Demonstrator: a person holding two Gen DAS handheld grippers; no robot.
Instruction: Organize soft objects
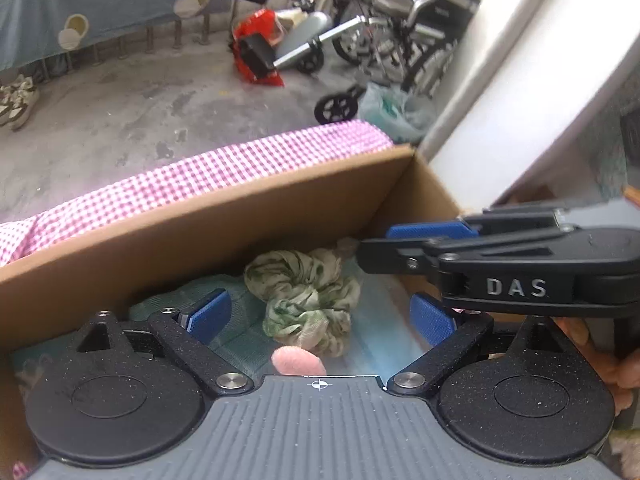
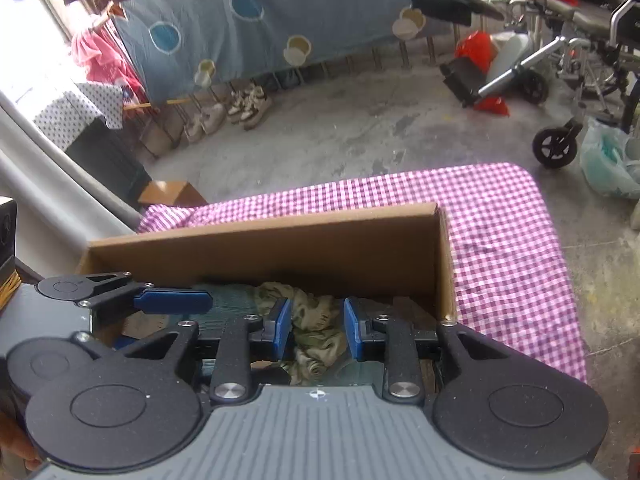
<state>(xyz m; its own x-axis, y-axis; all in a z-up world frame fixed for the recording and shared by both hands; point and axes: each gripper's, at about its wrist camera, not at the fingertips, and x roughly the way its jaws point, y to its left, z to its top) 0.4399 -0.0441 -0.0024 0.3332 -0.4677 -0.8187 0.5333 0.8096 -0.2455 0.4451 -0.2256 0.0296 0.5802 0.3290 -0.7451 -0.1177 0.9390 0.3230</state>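
Observation:
A crumpled green patterned cloth lies inside a cardboard box on top of teal fabric. A small pink soft piece shows just below it. My left gripper hangs over the box, jaws wide open and empty. My right gripper reaches in from the right. In the right wrist view the right gripper has its blue pads either side of the green cloth, with a gap on each side. The left gripper shows at the left.
The box stands on a pink checked cloth over a table. Beyond it is a concrete floor with wheelchairs, red bags, shoes and a hanging blue sheet. A white wall runs along the right.

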